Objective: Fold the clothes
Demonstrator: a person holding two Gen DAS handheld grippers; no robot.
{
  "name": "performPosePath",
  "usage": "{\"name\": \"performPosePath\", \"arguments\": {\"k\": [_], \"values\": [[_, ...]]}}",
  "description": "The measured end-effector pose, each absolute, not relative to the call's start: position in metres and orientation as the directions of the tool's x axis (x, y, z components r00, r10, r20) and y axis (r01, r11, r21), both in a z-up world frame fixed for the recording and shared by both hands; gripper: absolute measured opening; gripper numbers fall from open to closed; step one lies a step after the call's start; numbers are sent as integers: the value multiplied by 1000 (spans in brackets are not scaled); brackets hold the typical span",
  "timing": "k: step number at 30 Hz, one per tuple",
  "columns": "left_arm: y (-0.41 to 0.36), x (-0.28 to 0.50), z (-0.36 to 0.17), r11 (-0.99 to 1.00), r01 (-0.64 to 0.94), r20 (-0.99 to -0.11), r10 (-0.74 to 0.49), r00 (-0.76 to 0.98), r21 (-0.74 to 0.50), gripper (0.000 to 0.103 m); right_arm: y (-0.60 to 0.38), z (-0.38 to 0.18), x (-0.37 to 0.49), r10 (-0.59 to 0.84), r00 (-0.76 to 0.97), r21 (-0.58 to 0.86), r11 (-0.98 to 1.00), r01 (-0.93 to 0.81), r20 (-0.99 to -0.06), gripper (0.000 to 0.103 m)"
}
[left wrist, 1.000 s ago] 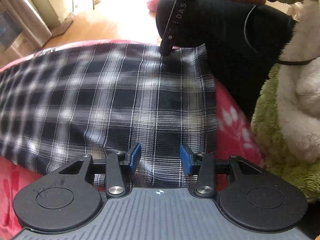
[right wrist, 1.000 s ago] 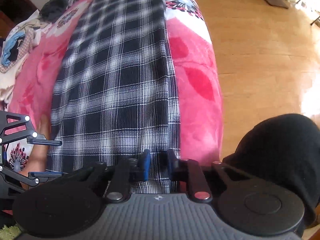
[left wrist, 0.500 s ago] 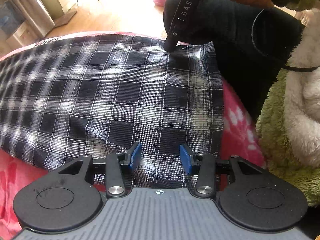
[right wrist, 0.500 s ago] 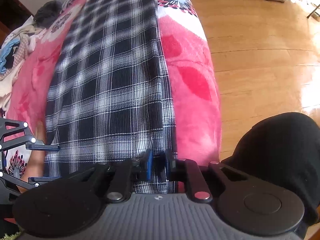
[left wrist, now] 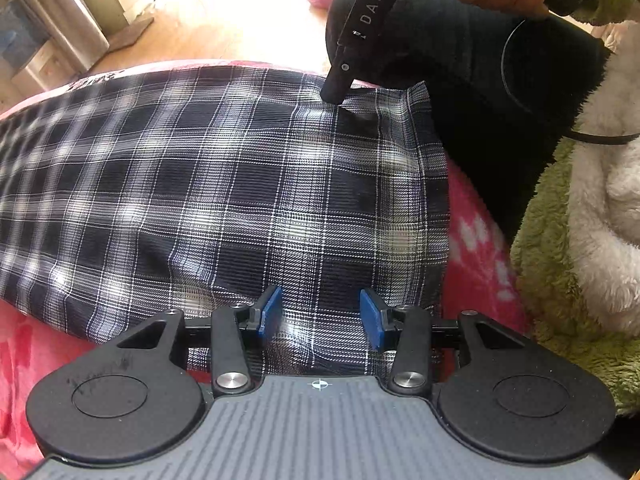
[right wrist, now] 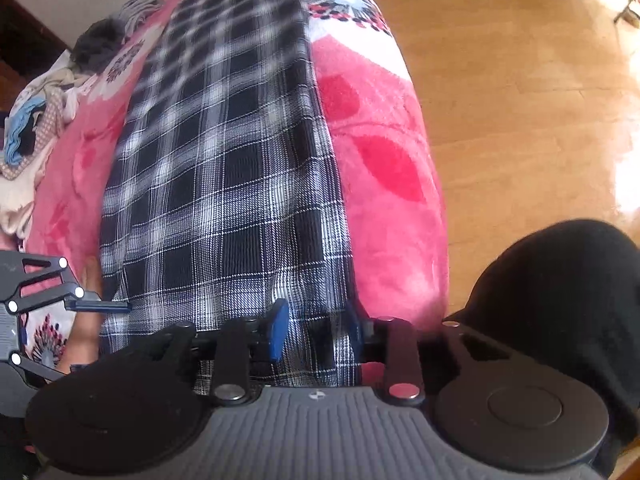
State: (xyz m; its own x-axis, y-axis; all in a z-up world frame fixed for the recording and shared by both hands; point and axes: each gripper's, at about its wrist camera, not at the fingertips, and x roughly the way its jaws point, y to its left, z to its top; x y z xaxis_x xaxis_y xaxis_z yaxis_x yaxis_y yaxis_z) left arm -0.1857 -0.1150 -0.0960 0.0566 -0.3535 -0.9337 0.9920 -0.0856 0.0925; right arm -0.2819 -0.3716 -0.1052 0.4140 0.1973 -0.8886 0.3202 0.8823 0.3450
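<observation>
The plaid cloth is laid flat on the pink blanket of the bed. The left gripper is held over its near hem, fingers apart, nothing clamped. The right gripper is seen at the opposite corner, its fingers opening with cloth between them. Wooden floor lies beyond the bed's edge.

left gripper: black linkage arms, silver pivot screws, blue pads on the fingers, ribbed grey body with a crosshair mark | right gripper: built alike, "DAS" lettered in white on its black arm | beside right gripper: dark trousers are worn
</observation>
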Motion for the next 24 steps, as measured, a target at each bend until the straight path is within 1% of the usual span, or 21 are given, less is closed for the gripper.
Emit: {"name": "performPosePath", "arguments": {"k": [1, 2, 3, 4, 5, 10, 16, 21, 23, 24], "values": [[-115, -186, -96, -85, 992, -934, -352, 57, 92, 43, -371, -105, -282, 196, 416, 343, 885, 315, -888, 30], [-116, -186, -96, -85, 992, -935, -351, 57, 92, 43, -370, -104, -282, 195, 419, 341, 887, 310, -887, 18], [-115, -186, -96, -86, 992, -935, -349, 57, 92, 43, -369, -104, -282, 192, 421, 338, 890, 305, -887, 10], [-115, -186, -96, -87, 992, -936, -348, 56, 92, 43, -369, -102, -283, 182, 424, 328, 895, 302, -887, 7], [-115, -186, -96, -90, 992, -937, -346, 56, 92, 43, -369, -101, -284, 179, 429, 323, 900, 293, -886, 1], [-118, -188, -96, -104, 990, -939, -340, 53, 94, 44, -365, -91, -287, 126, 456, 266, 929, 257, -881, 0], [-119, -190, -96, -119, 989, -941, -336, 47, 92, 44, -376, -85, -294, 102, 456, 249, 929, 275, -884, 0], [-120, -189, -97, -129, 989, -946, -322, 33, 78, 46, -381, -100, -290, 109, 435, 256, 920, 296, -894, 0], [-121, -188, -97, -133, 989, -948, -317, 24, 69, 46, -380, -111, -287, 98, 396, 232, 924, 305, -913, 0], [-121, -187, -96, -134, 989, -948, -317, 21, 66, 47, -381, -120, -283, 78, 342, 193, 929, 317, -936, 1]]}}
